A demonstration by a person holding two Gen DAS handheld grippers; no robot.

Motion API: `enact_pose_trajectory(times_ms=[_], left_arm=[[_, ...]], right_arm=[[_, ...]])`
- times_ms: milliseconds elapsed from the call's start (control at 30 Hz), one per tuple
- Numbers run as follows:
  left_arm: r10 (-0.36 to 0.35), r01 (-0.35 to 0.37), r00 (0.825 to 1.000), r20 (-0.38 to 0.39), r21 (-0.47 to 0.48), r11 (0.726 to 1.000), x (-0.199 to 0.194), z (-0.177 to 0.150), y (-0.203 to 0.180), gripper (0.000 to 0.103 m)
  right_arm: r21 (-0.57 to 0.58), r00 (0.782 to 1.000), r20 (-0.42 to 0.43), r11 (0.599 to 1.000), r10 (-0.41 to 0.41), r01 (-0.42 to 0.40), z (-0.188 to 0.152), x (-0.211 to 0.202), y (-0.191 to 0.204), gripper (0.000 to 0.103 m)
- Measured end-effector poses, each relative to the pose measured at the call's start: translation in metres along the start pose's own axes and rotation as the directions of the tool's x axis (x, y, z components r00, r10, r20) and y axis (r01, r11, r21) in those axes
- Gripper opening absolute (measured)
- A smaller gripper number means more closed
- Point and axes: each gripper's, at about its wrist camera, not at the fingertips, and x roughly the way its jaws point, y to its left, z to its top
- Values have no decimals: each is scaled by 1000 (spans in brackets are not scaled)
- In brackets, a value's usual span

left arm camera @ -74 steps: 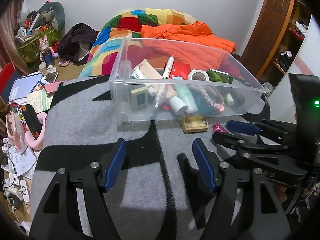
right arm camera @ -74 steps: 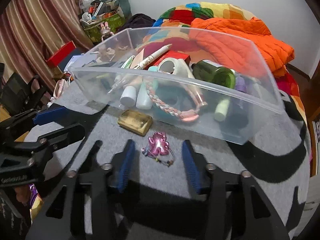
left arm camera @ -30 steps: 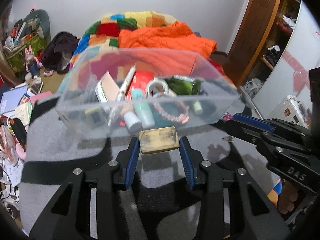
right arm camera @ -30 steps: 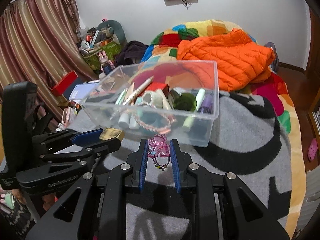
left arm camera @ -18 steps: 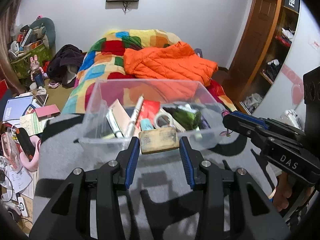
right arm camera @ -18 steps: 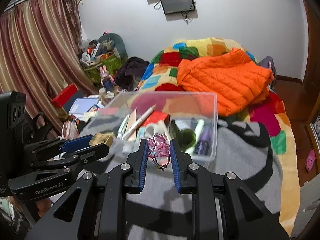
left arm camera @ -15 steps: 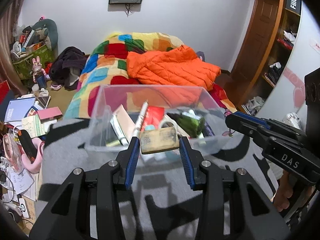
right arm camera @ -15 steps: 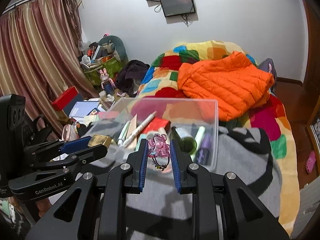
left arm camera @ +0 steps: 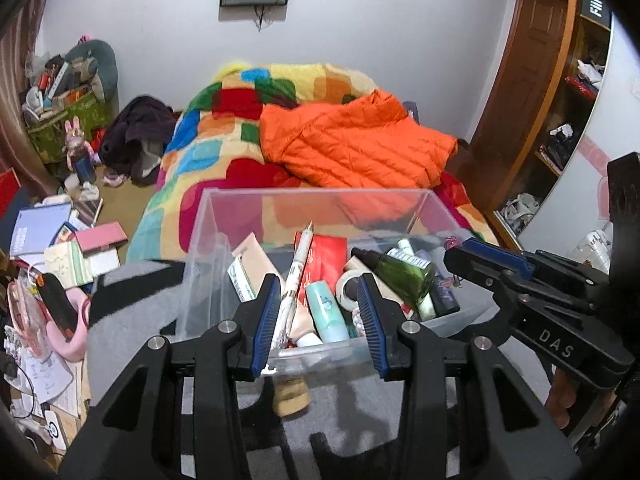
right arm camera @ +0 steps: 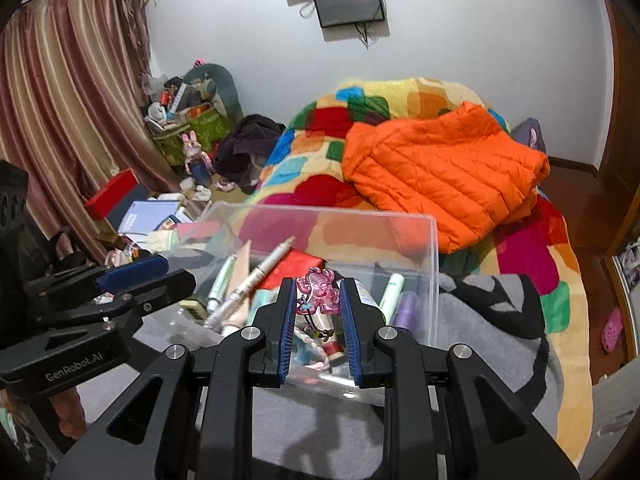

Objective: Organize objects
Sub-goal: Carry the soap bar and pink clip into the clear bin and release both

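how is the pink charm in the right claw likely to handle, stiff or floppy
The pink charm looks like moulded clear plastic, so it is probably stiff and light; the right claw pinches it. Its cord hangs slack below, so that part is likely floppy and may snag.

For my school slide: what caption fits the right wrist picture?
Right tongs hold a pink charm over the clear bin.
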Motion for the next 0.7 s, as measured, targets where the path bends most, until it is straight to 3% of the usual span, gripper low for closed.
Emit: enact_pose_trajectory(times_ms=[267, 400, 700], left_arm=[[19, -19, 999, -27, -1, 1000, -11, -31, 14, 39], [16, -16, 997, -69, -1, 1000, -10, -53, 18, 46], [-8, 16, 975, -224, 36, 999, 40, -82, 5, 47]], right_arm=[[12, 998, -60, 1000, -10, 11, -8, 23, -14, 20], [29, 996, -89, 1000, -4, 7, -9, 34, -16, 20], [-4, 992, -121, 1000, -27, 27, -13, 37, -11, 24]])
